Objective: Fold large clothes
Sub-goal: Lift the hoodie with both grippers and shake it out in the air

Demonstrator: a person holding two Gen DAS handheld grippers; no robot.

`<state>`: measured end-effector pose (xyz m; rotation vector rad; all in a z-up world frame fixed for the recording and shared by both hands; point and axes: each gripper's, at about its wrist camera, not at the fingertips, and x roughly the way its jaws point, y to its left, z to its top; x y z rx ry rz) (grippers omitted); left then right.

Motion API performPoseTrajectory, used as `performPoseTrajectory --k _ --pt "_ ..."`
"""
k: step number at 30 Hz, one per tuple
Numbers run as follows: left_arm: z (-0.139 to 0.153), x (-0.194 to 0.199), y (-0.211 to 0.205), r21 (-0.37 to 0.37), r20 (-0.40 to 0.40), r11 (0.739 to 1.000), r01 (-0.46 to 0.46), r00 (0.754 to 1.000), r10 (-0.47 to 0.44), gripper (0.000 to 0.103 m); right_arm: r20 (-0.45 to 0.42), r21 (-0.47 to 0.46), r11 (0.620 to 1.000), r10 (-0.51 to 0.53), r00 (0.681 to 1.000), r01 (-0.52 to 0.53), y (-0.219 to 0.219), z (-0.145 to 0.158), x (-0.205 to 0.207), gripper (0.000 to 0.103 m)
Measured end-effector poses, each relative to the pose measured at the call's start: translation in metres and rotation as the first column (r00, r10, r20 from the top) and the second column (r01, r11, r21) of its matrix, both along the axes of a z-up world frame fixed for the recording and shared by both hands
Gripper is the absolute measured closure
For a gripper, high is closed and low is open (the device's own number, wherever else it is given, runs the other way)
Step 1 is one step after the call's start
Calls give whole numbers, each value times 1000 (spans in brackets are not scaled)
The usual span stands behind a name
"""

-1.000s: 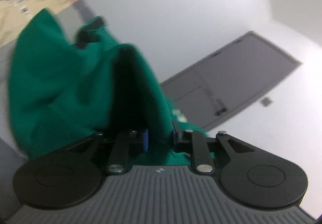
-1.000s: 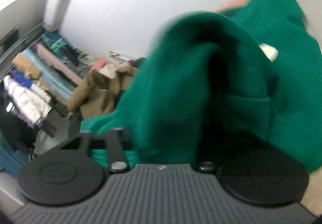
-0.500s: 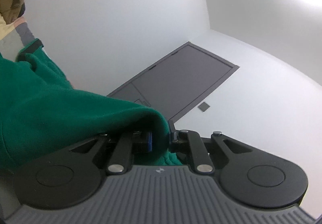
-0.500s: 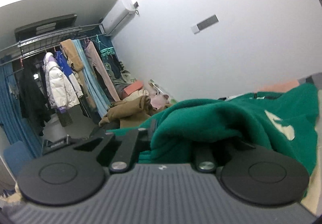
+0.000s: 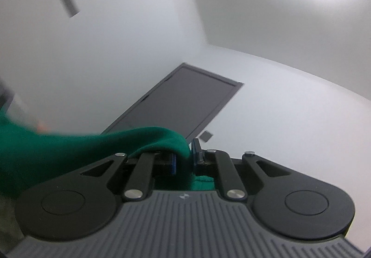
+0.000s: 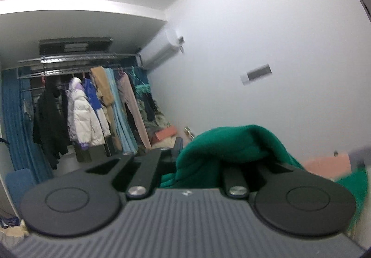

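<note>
A large green fleece garment hangs lifted between both grippers. In the left wrist view its edge folds over the left finger and runs down between the jaws; my left gripper is shut on that fold, pointing up toward wall and ceiling. In the right wrist view the same green garment bunches over the right finger and hides it. My right gripper is shut on the cloth, held about level. More green cloth trails off at the right edge, blurred.
A dark grey door stands in the white wall ahead of the left gripper. A clothes rack full of hanging coats fills the far left of the room, with an air conditioner above it. A pink surface lies low at the right.
Both grippers have risen and tipped upward with the green garment. The cloth, which filled each view, now shows only as a bunch at the jaws. The clothes pile has dropped out of view.
</note>
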<state>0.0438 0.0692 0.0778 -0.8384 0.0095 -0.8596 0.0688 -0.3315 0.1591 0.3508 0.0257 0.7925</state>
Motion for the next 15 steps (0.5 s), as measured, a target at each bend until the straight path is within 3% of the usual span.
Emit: performPoseTrajectory --k 2,7,15 --pt "29 -5 0 0 32 1000 1 999 -1 89 41 -10 1000 1 999 -1 0 25 -3 87" --pt "121 -15 -8 78 143 996 -40 989 28 89 123 11 1000 7 992 -8 -5 91 -6 88" --pt "279 -18 -22 135 289 979 -151 952 107 89 278 0 1000 -17 960 17 -4 214 -9 88"
